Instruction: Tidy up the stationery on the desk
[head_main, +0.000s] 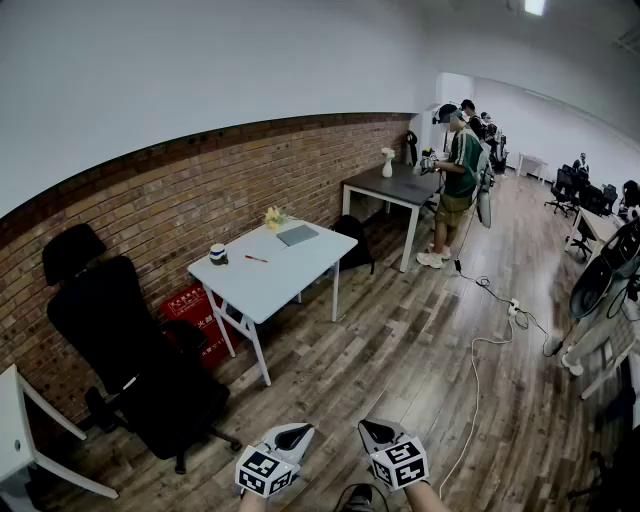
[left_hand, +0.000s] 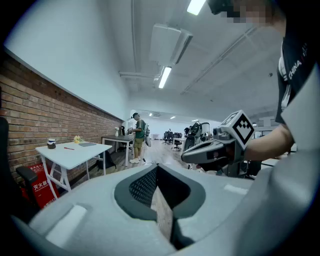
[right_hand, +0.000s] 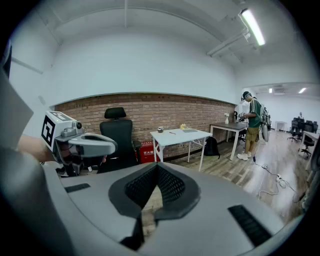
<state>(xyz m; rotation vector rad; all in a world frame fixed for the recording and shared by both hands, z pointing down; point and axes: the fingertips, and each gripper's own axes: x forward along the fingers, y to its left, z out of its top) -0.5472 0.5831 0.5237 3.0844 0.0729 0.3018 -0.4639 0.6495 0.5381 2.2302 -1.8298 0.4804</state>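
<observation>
A white desk stands by the brick wall, well ahead of me. On it lie a cup, a red pen, a grey notebook and a small yellow object. Both grippers are held low at the bottom of the head view, far from the desk. My left gripper is shut and empty, its jaws meeting at the tips. My right gripper is shut and empty too. The desk shows at the left of the left gripper view and mid-frame as the desk in the right gripper view.
A black office chair stands left of the desk, with a red box under it. Further on is a dark table with a person beside it. A white cable trails over the wooden floor at right.
</observation>
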